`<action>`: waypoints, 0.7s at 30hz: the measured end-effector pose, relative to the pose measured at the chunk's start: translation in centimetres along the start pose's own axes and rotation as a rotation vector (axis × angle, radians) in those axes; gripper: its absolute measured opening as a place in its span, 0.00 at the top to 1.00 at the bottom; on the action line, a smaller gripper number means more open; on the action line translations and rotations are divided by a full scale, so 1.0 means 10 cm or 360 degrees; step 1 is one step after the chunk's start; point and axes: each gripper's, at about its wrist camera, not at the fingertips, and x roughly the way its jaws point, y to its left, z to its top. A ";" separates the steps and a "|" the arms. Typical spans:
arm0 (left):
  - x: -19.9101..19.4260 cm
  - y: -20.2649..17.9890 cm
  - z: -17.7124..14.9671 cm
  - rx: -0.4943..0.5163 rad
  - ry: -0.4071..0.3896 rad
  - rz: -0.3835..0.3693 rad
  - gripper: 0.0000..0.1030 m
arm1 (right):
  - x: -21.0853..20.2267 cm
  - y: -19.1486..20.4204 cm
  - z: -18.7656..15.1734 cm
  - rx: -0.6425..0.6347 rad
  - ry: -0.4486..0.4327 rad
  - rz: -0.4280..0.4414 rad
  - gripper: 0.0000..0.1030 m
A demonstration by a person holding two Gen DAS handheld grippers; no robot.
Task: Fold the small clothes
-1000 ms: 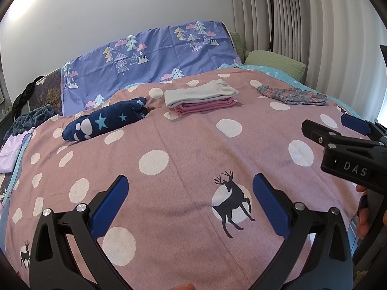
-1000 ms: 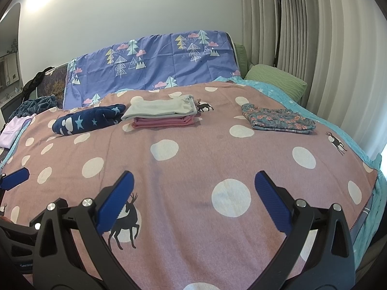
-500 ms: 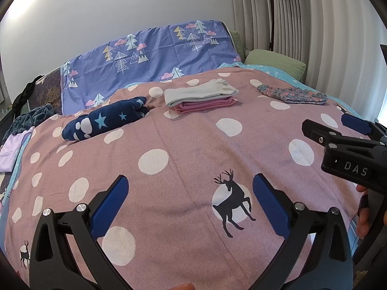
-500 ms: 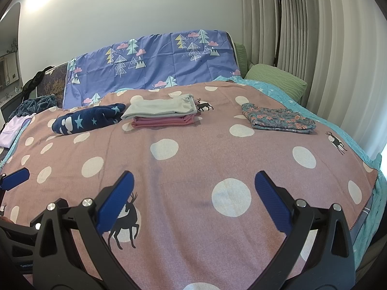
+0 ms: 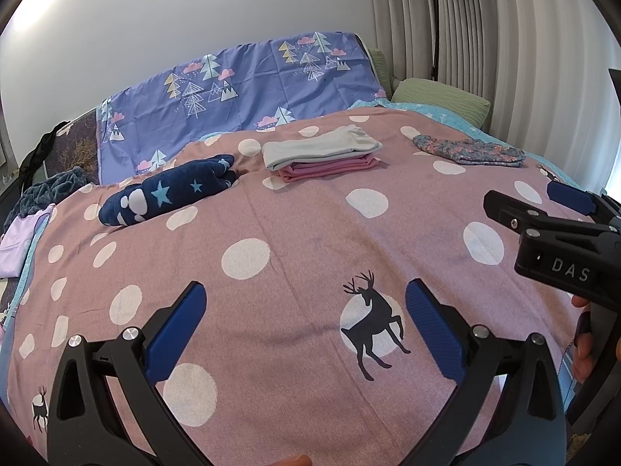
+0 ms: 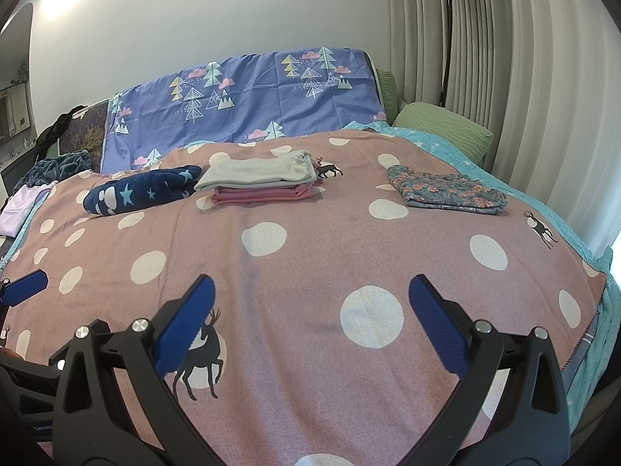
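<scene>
Folded clothes sit far up the bed, none in either hand-held gripper. Left hand-held gripper point(image 5: 304, 324) hovers low over the pink polka-dot bedspread point(image 5: 310, 240), jaws spread wide, empty, a black deer print point(image 5: 372, 330) between its blue pads. Right hand-held gripper point(image 6: 310, 318) also wide apart and empty, over a white dot near the foot of the bed; its side shows at the right edge of the left wrist view point(image 5: 559, 240), fingers of a hand point(image 5: 582, 345) just under it. Farther out, mid-bed: a stack of folded clothes point(image 6: 260, 180), pale grey piece on top of pink ones. Just left of the stack, a navy star-print garment point(image 6: 139, 192), rumpled, unfolded. Well to the right, a floral folded garment point(image 6: 446, 190) lies flat near the teal bed edge. Behind: purple tree-print sheet point(image 6: 248, 97) against the wall, green pillow point(image 6: 442, 128), floor lamp point(image 6: 446, 31), curtains. Lilac cloth point(image 5: 17, 240) at far left edge.
</scene>
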 end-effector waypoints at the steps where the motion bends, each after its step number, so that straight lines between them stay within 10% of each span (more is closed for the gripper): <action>1: 0.00 0.00 0.00 -0.0001 0.0000 0.0001 0.01 | 0.01 0.00 0.00 0.0001 0.0000 0.0000 0.02; 21: -0.02 0.02 -0.06 0.0014 -0.0029 0.0037 0.01 | 0.02 -0.01 -0.03 0.0002 -0.0002 -0.0002 0.02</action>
